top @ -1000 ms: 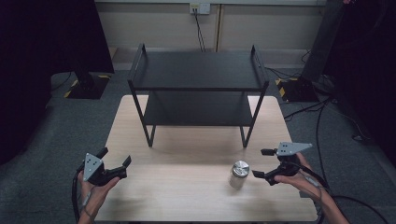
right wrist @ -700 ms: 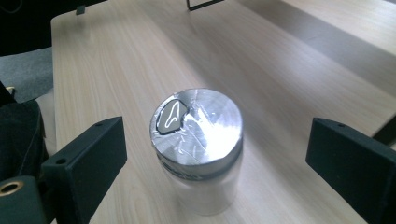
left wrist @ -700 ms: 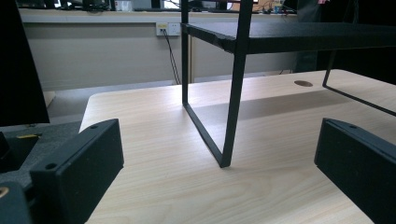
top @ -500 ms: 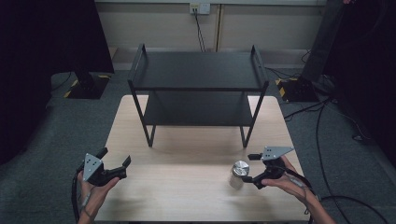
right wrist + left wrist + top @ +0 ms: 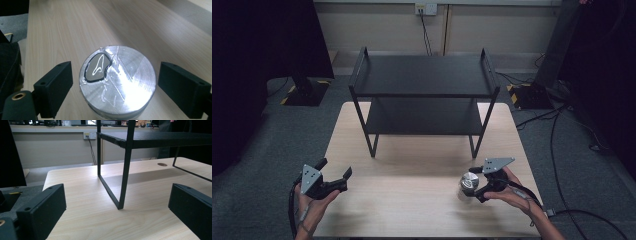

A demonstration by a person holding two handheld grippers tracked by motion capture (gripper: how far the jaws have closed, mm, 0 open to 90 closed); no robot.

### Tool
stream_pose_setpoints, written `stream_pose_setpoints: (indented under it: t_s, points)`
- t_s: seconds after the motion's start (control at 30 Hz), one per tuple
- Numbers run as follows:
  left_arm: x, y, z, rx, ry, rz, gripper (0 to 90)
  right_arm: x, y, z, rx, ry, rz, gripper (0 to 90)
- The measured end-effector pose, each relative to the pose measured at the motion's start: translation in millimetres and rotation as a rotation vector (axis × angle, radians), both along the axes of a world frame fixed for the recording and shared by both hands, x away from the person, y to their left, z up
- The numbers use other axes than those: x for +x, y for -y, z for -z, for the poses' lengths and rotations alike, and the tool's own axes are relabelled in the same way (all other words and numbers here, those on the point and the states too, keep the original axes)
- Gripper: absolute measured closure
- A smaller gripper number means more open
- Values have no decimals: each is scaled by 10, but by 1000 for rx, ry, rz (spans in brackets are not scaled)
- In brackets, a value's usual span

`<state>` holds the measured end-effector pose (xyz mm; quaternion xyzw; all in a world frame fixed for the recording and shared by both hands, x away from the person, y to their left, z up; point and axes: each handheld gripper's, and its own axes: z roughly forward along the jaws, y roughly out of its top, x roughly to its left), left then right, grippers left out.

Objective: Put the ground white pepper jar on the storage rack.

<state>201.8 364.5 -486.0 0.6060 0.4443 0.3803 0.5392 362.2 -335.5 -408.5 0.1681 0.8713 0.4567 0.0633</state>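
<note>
In the high view, the right gripper (image 5: 473, 187) sits at the lower right of the frame with its jaws spread to either side of a silver-topped can (image 5: 468, 183), which stands upright on the wooden table (image 5: 412, 200); whether the jaws touch the can cannot be told from here. The left gripper (image 5: 334, 176) is at the lower left, held above the table with its jaws apart and nothing between them. The black two-tier shelf (image 5: 424, 75) stands at the middle of the frame, both tiers bare. In the left gripper view, the two black jaws rise at the lower left and lower right corners, wide apart, and the shelf's front leg (image 5: 124, 170) stands in the centre with bare table around it. In the right gripper view, the can (image 5: 117, 82) fills the lower centre, its foil-sealed lid facing up, and the right gripper's jaws flank it at left and right with a clear gap of table showing on each side, so they are not clamped yet. As I judge it, the work is at its start: the reach is done, while the grasp, the lift and any placing, perhaps on the shelf, are left.
</note>
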Motion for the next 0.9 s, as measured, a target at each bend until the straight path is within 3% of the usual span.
stream_pose_setpoints:
  t_s: [0.07,0.23,0.43,0.53,0.9]
  points:
    - [0,-3,1,-1,1,0,5,15,-4,-3,-5,-3,-9,162]
    - [-2,-4,0,0,1,0,6,6,-33,-25,-39,17,-16,327]
    - [1,-8,3,0,0,-1,5,-16,-41,-30,-34,29,-15,340]
    - [-1,-6,2,-1,1,-2,5,-61,-72,-44,-41,60,-14,356]
    - [0,-13,3,-1,2,-1,6,-96,-103,-78,-43,40,20,361]
